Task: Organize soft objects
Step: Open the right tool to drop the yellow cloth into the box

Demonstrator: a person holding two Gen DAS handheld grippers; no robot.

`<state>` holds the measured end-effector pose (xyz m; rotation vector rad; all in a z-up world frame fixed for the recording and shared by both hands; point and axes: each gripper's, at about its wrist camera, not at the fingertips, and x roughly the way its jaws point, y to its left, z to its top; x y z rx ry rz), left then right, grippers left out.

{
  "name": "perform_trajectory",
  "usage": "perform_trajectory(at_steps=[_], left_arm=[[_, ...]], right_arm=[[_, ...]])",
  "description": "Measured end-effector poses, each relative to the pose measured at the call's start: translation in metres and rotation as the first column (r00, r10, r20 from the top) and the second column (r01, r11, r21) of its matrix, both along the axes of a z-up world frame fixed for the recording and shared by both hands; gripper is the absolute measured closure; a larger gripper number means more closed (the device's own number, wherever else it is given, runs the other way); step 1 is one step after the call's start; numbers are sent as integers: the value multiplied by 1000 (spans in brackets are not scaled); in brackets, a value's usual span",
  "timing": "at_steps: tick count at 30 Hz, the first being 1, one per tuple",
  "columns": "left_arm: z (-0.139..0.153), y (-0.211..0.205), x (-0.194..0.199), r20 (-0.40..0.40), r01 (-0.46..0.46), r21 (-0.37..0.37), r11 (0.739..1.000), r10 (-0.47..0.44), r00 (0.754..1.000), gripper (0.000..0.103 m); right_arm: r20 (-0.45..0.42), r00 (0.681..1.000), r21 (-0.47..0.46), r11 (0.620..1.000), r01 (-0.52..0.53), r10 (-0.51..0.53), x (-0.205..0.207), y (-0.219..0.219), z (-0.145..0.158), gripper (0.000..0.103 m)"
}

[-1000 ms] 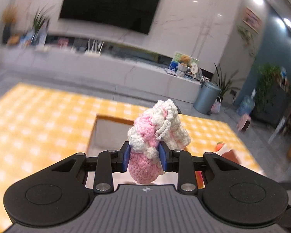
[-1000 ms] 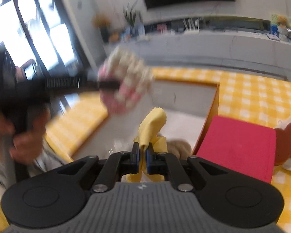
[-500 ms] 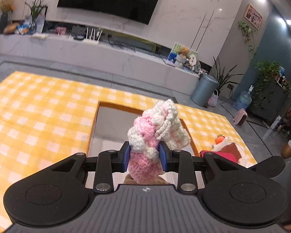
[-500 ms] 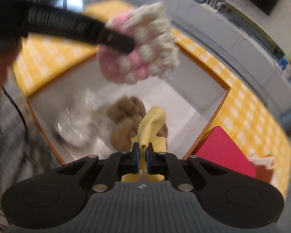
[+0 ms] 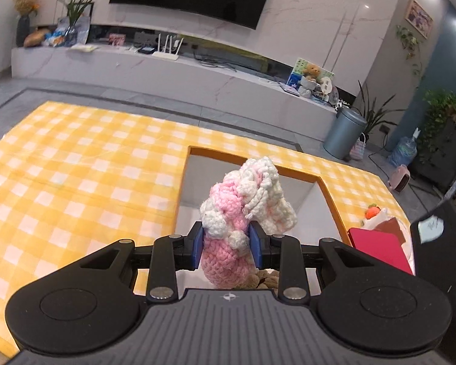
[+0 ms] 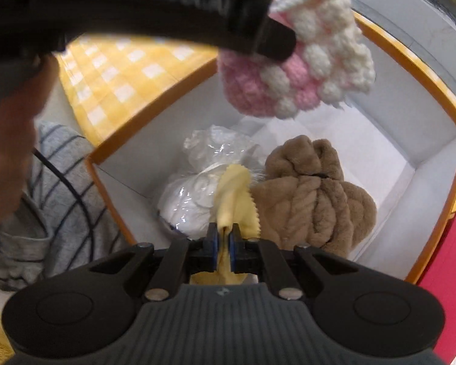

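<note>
The worktop (image 5: 76,182) carries a yellow-and-white checked cover. An open box (image 6: 434,164) with orange rim and white interior sits on it. A red flat item (image 5: 377,248) lies just beside the box. Inside the box, a brown plush bundle (image 6: 316,200) lies touching a white item in clear wrap (image 6: 197,194). The left claw (image 5: 226,245) is clamped on a pink-and-white crochet toy (image 5: 243,206), held above the box opening. The right claw (image 6: 223,243) is clamped on a yellow cloth (image 6: 234,200) with a zigzag edge, held over the box contents.
</note>
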<state>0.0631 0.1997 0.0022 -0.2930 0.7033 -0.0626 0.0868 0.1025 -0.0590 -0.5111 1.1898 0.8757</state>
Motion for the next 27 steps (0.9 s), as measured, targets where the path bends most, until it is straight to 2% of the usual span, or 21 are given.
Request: perform_trajectory(at_steps=[1, 3, 7, 9, 11, 12, 14, 15, 16, 19, 22, 24, 26, 27], left_arm=[[0, 2, 0, -1, -1, -9, 1000, 1, 1000, 68], [1, 2, 0, 1, 1, -10, 1000, -1, 1000, 68], [-1, -4, 3, -27, 18, 10, 1000, -18, 999, 68], [-4, -10, 5, -57, 26, 28, 999, -24, 998, 68], [-7, -14, 6, -68, 24, 40, 999, -21, 997, 68], [-8, -15, 7, -73, 22, 46, 999, -18, 997, 68], [-9, -18, 10, -80, 11, 57, 998, -6, 997, 68], [-10, -21, 11, -88, 11, 69, 998, -5, 996, 68], [-11, -23, 13, -98, 9, 83, 997, -1, 995, 68], [-17, -30, 17, -139, -25, 145, 989, 45, 989, 68], [-22, -36, 20, -169, -42, 206, 978, 78, 983, 65], [-23, -37, 20, -165, -49, 219, 974, 86, 983, 55], [-19, -38, 17, -132, -67, 229, 971, 99, 986, 29], [-17, -37, 16, -119, -65, 212, 975, 91, 989, 28]], right_arm=[[-7, 1000, 4, 1000, 5, -5, 1, 0, 0, 90], [-11, 1000, 4, 1000, 28, -27, 1, -3, 4, 56], [18, 999, 43, 999, 30, -31, -2, -12, 24, 49], [49, 998, 46, 999, 25, -27, -3, -14, 37, 36], [161, 987, 9, 1000, 4, -5, -7, -16, 50, 35], [240, 971, -23, 1000, 14, -8, -8, -18, 56, 35], [427, 903, -58, 995, 78, -46, -13, -25, 64, 35], [469, 881, -55, 993, 106, -68, -13, -31, 67, 34], [481, 871, -43, 990, 134, -97, -12, -37, 68, 34], [445, 874, 50, 980, 190, -192, -7, -56, 69, 34], [435, 866, 80, 968, 236, -247, 1, -64, 64, 33], [417, 864, 96, 959, 265, -281, 8, -68, 57, 23], [399, 863, 113, 951, 288, -309, 12, -69, 47, 23], [390, 864, 121, 948, 295, -318, 13, -70, 44, 23]])
